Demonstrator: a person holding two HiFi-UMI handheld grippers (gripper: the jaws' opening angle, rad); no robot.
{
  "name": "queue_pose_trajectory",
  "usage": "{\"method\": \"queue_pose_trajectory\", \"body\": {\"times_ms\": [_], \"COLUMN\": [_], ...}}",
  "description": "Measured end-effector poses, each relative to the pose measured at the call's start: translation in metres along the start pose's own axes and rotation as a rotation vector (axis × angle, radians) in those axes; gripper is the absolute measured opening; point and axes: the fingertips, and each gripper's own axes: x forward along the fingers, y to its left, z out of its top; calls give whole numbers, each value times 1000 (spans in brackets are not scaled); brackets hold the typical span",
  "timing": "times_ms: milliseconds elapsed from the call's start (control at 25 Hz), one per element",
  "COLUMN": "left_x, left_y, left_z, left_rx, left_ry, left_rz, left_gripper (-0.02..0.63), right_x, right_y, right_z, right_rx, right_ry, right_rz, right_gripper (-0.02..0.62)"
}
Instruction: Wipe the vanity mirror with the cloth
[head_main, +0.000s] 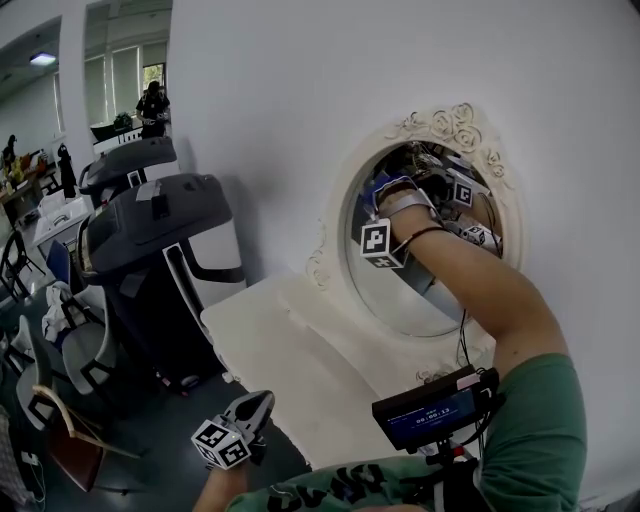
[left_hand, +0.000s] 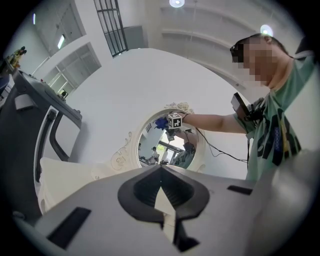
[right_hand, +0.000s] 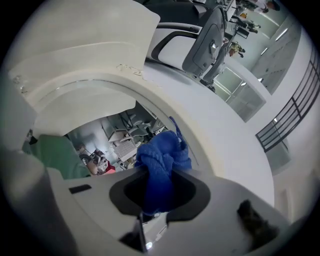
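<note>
Because the blue cloth (right_hand: 162, 160) is bunched and clamped between the right tongs (right_hand: 159, 192), its loose end bulges past the tips. That way fabric rather than plastic appears to meet the glass of the round mirror (head_main: 405, 300), near the upper left of its frame, at the right of the head view. The left tongs (left_hand: 161, 192), closed together on nothing, hang low at bottom left, clear of the wiping arm.
</note>
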Motion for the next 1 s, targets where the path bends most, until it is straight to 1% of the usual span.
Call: {"method": "queue_pose_trajectory", "body": {"times_ms": [200, 320, 440, 600, 840, 920, 1000], "left_x": [17, 29, 38, 42, 38, 33, 27], "left_y": [-22, -39, -58, -74, -85, -83, -78], "left_z": [21, 23, 22, 22, 18, 15, 13], "left_rx": [61, 69, 75, 81, 74, 69, 66], "left_ry": [-14, -21, -7, -3, 5, 6, 5], "left_rz": [-39, -74, -112, -137, -140, -132, -118], "left_gripper": [6, 6, 6, 6, 6, 6, 6], "right_x": [-48, -77, -105, -134, -146, -146, -145], "right_y": [53, 88, 122, 155, 169, 170, 164], "right_z": [-48, -80, -110, -143, -156, -156, -149], "right_rx": [6, -4, -22, -23, -18, -19, 1], "right_ry": [-9, 11, 41, 80, 103, 111, 88], "right_rz": [73, 122, 179, 236, 281, 287, 291], "right_gripper": [72, 72, 72, 72, 72, 72, 73]}}
